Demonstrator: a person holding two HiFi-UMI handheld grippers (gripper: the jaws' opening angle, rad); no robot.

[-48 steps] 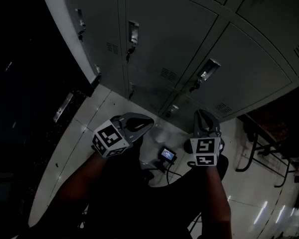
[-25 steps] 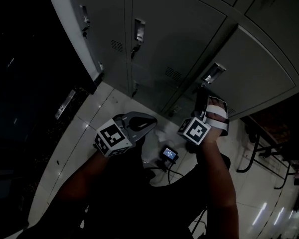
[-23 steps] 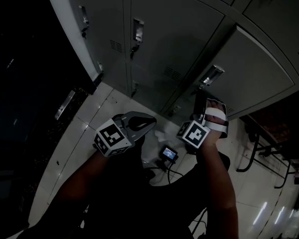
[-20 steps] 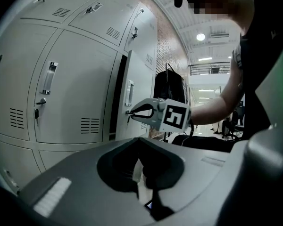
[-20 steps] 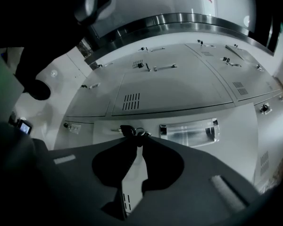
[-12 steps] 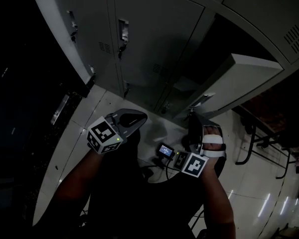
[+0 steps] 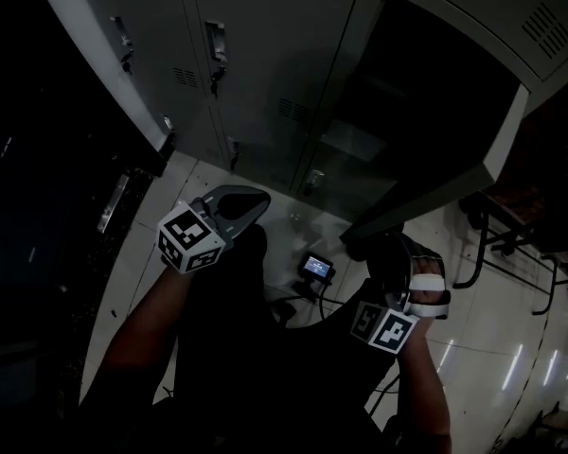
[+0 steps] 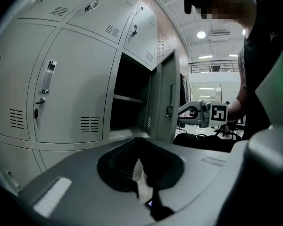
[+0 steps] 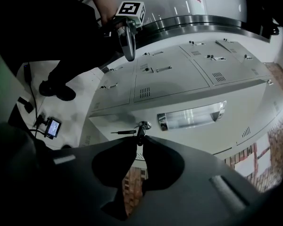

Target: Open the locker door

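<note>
Pinching the locker door [image 9: 205, 136] key [image 9: 140, 125], seen only in its own view, right claw [image 9: 138, 136]; left claw [image 8: 140, 171] clenched empty.

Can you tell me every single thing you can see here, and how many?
Tall metal lockers: several, grey, along the wall.
Swung-open locker door: one, grey, beside the closed ones.
Shelf: one, grey, inside the open locker.
Shiny bar handle: one, silver, on the open door.
Small metal key: one, in that door's lock.
Little lit-screen device: one, black, on the floor.
Tiled floor: pale.
Left gripper: grey, shut, empty.
Right gripper: shut on the key.
</note>
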